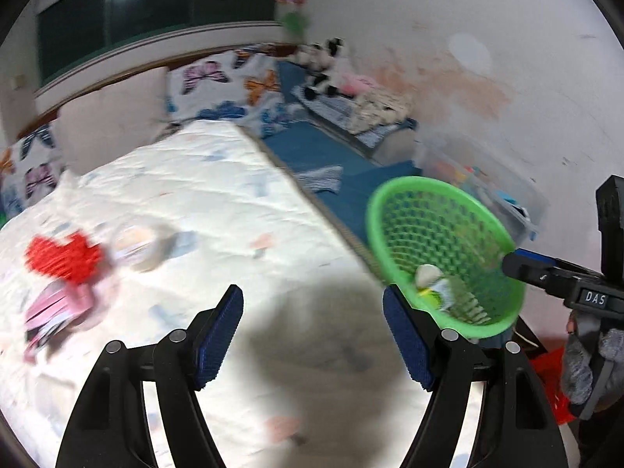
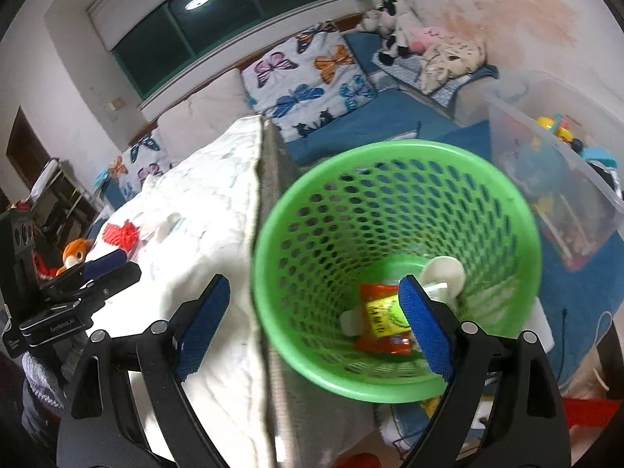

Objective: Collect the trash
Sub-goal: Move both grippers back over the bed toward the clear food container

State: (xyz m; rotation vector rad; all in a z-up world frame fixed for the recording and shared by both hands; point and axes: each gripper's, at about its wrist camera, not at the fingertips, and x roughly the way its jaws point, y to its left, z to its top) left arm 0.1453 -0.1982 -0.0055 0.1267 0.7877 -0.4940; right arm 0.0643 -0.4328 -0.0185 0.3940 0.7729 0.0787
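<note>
Your left gripper [image 1: 312,335] hangs over the white quilted bed [image 1: 218,210] with its fingers [image 1: 218,339] spread wide and nothing between them. Your right gripper [image 2: 312,327] has its fingers [image 2: 425,327] wide too, straddling the near rim of the green mesh basket [image 2: 397,202]: one blue pad sits inside the basket and the other outside over the quilt, but you cannot tell whether they press the wall. In the basket's bottom lie an orange and yellow wrapper [image 2: 380,321] and a white cup [image 2: 444,269]. Out on the bed, left of your left gripper, lie a red item [image 1: 64,259], a pale round container [image 1: 134,247] just beside it, and a pink package [image 1: 54,312] nearer you, all blurred.
</note>
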